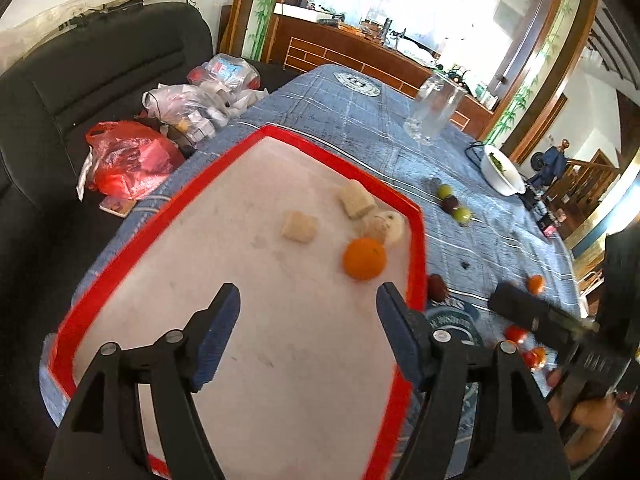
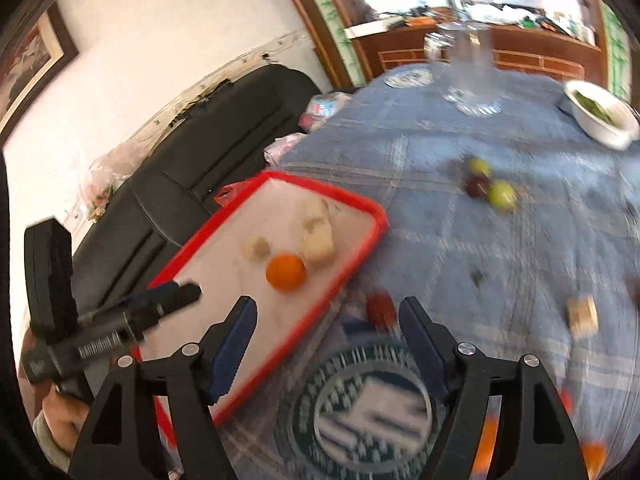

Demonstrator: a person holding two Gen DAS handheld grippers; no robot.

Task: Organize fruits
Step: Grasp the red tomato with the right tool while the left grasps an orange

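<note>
In right view only, bread chunk (image 2: 583, 316)

Tray (image 1: 416, 248) on table (image 1: 360, 120), left side. Orange (image 1: 364, 259) in tray near its right rim, bread pieces (image 1: 300, 227) just behind it. Plums and grapes (image 1: 452, 204) right of tray; glass jug (image 1: 434, 110) and bowl (image 1: 502, 176) farther back.

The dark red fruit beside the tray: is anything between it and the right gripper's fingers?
Nothing visible. The dark red fruit lies on the tablecloth just outside the tray's red rim, ahead of the open right gripper.
</note>
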